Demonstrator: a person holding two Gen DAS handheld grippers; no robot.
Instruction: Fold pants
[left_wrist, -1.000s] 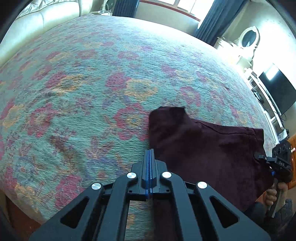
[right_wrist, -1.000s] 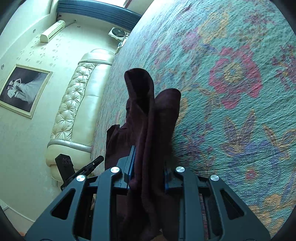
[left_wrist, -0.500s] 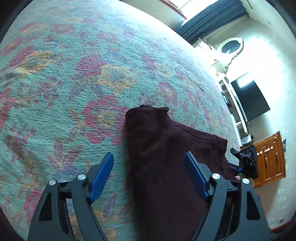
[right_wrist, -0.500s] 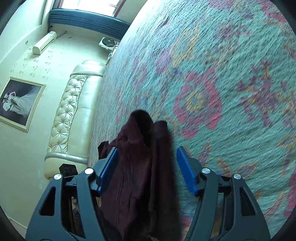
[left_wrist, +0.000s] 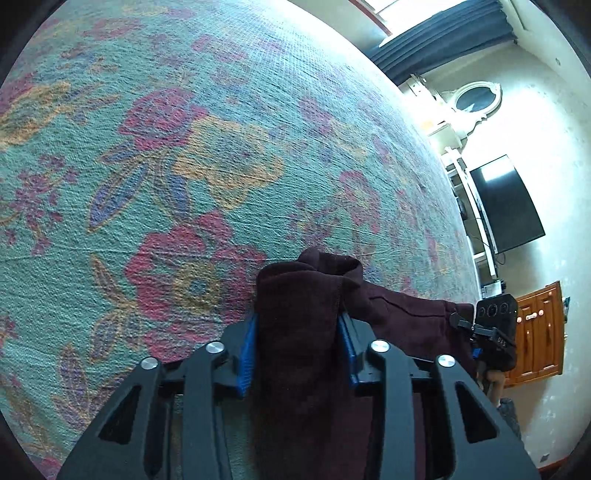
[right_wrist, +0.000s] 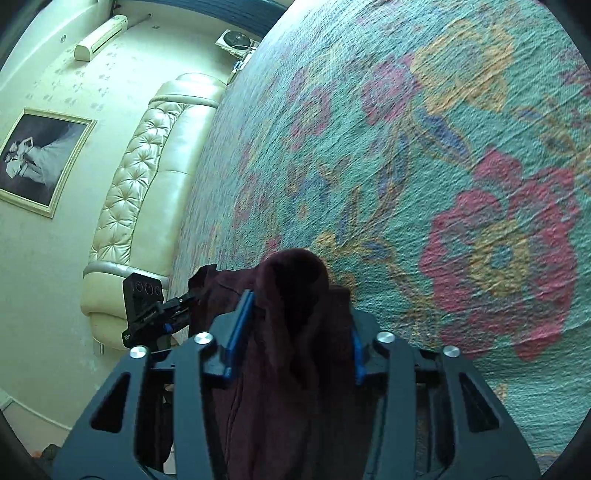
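The dark maroon pants (left_wrist: 299, 332) lie bunched at the near edge of a bed with a floral teal bedspread (left_wrist: 207, 155). My left gripper (left_wrist: 297, 350) is shut on a thick fold of the pants, which fills the gap between its blue pads (left_wrist: 248, 350). My right gripper (right_wrist: 293, 343) is shut on another bunched fold of the same pants (right_wrist: 295, 295). Each gripper shows in the other's view: the right one in the left wrist view (left_wrist: 491, 332), the left one in the right wrist view (right_wrist: 147, 310). The cloth spans between them.
A cream tufted headboard (right_wrist: 147, 177) runs along the bed's far side. A framed picture (right_wrist: 40, 162) hangs on the wall. A dark TV screen (left_wrist: 506, 206) and a wooden cabinet (left_wrist: 539, 332) stand beyond the bed's end.
Half a second ago both grippers were open around the pants. Now both have closed on bunched folds of the cloth.
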